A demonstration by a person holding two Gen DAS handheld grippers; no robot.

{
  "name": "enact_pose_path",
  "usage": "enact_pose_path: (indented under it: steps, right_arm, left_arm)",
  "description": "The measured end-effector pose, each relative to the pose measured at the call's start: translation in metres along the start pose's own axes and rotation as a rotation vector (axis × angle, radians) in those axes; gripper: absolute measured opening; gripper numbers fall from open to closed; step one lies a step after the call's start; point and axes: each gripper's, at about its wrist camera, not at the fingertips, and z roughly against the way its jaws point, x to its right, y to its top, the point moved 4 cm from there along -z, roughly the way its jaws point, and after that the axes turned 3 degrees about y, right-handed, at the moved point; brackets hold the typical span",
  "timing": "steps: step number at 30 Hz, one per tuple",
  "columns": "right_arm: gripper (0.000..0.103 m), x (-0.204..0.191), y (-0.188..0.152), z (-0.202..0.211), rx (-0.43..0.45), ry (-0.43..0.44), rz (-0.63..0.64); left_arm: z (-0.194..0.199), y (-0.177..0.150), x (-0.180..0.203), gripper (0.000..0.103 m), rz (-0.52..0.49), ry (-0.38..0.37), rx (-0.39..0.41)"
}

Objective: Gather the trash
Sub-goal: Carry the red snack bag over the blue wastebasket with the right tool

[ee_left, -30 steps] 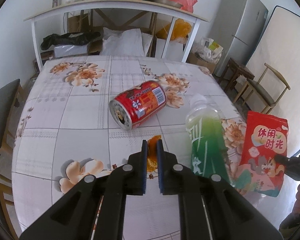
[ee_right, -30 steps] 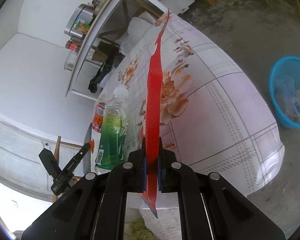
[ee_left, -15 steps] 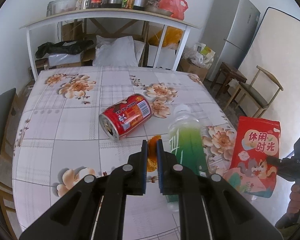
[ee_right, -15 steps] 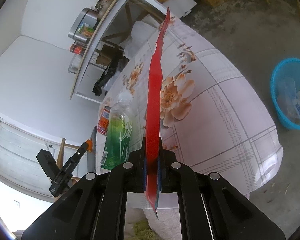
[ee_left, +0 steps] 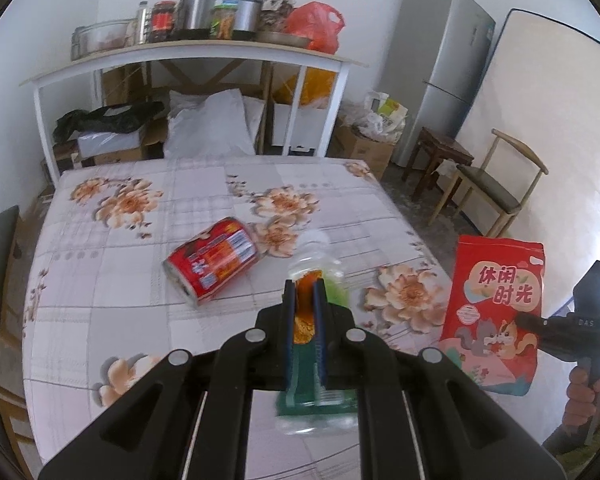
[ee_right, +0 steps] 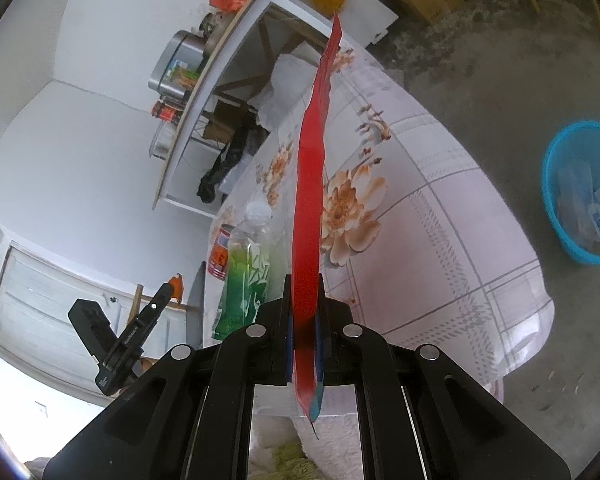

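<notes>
Raised since earlier frame: left gripper [ee_left: 304, 296], table [ee_left: 112, 320] now lower in its view, green bottle [ee_left: 320, 400] behind its fingers rather than right of them. Jaws pinched on small orange wrapper [ee_left: 303, 312]. Right gripper [ee_right: 303, 320] clamped on red snack bag [ee_right: 310, 184], bag edge-on, held off table's right side. Red can [ee_left: 212, 266] on its side mid-table, just beyond standing bottle. Blue basket [ee_right: 556, 200] on floor, well apart.

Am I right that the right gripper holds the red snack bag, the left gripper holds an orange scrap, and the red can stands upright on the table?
Not quite: the left wrist view shows the red can lying on its side on the table. The right gripper does hold the red snack bag, and the left gripper the orange scrap.
</notes>
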Motion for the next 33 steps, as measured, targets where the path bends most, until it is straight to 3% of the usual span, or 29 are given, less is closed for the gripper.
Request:
enact_pose_path:
  steps: [7, 14, 17, 22, 28, 33]
  right_arm:
    - [0.006, 0.010, 0.008, 0.037, 0.082, 0.007, -0.007]
    - [0.006, 0.046, 0.019, 0.115, 0.265, -0.087, -0.056]
    - [0.006, 0.070, 0.018, 0.149, 0.339, -0.172, -0.087]
    - [0.006, 0.120, 0.012, 0.177, 0.394, -0.308, -0.162]
    - [0.006, 0.180, 0.013, 0.163, 0.360, -0.377, -0.265]
    - [0.006, 0.223, 0.027, 0.146, 0.315, -0.453, -0.299]
  left_arm:
    - [-0.008, 0.017, 0.045, 0.008, -0.050, -0.086, -0.007]
    - [-0.034, 0.031, 0.132, 0.008, -0.139, -0.247, -0.061]
    - [-0.062, 0.030, 0.184, 0.008, -0.169, -0.345, -0.138]
    - [-0.118, 0.011, 0.269, 0.008, -0.257, -0.429, -0.299]
    - [-0.201, -0.031, 0.347, 0.008, -0.317, -0.434, -0.535]
    - [-0.263, -0.060, 0.388, 0.008, -0.359, -0.374, -0.639]
